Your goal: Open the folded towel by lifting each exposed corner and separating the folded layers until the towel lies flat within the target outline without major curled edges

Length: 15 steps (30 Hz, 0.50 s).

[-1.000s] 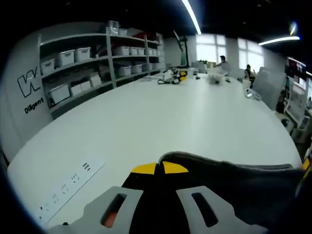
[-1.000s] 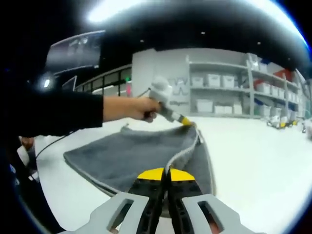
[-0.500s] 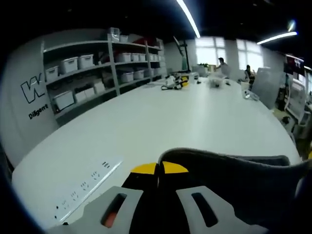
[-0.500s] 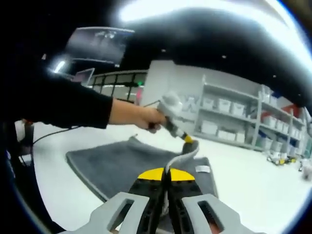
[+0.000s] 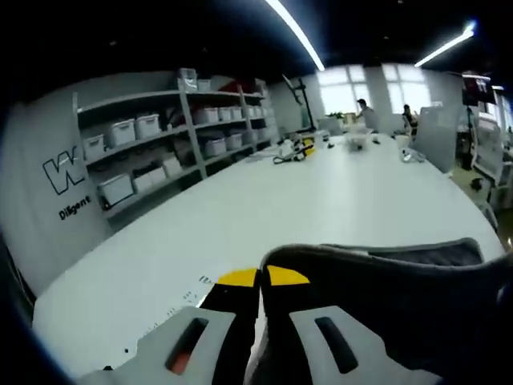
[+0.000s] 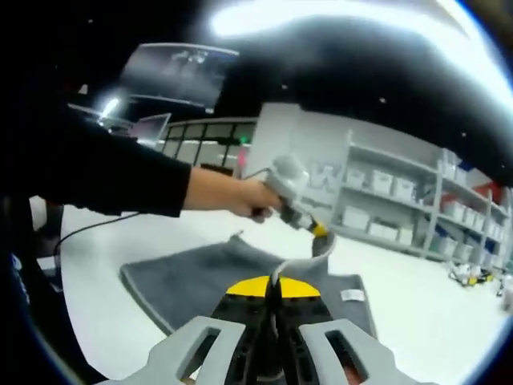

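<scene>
Both grippers, left (image 5: 260, 277) and right (image 6: 272, 285), pinch towel (image 6: 200, 273) edge, lifting top layer off counter (image 6: 104, 265) to unfold.

Dark grey towel (image 6: 200, 277), white table (image 5: 321, 192)

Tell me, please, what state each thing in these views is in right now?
towel: lower layer flat on the table, upper edge lifted, part unfolded.
left claw: shut on the towel's raised corner.
right claw: shut on the towel's edge.
table: white, bearing the towel.
</scene>
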Tool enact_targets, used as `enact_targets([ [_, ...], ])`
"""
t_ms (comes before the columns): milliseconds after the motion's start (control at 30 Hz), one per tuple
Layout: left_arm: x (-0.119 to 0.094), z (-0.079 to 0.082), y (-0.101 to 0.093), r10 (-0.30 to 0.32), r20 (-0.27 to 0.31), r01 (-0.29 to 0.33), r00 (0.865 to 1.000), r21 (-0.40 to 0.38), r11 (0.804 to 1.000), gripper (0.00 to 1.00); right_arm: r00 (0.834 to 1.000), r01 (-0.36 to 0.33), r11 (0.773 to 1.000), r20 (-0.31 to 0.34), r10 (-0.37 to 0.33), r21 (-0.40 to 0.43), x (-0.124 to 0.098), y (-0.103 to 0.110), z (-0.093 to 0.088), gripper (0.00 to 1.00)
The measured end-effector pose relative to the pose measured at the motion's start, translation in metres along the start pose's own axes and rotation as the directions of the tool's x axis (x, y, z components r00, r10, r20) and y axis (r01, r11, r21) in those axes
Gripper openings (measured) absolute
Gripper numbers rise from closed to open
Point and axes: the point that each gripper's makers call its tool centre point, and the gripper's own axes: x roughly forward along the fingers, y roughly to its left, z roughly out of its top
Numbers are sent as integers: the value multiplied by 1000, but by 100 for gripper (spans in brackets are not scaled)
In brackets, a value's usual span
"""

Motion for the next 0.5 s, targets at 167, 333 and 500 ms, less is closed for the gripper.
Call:
enact_targets([
  [167, -7, 4, 7, 10, 20, -10, 1000, -10, 1000, 1, 1000, -10, 1000, 11, 10, -12, 3, 6, 6, 0],
  [333, -16, 1, 14, 22, 24, -22, 999, -12, 1000, 1, 1000, -22, 1000, 20, 22, -18, 7, 12, 12, 0],
  [500, -25, -4, 20, 40, 20, -40, 999, 9, 999, 1, 999, -38, 999, 25, 39, -26, 12, 20, 16, 0],
])
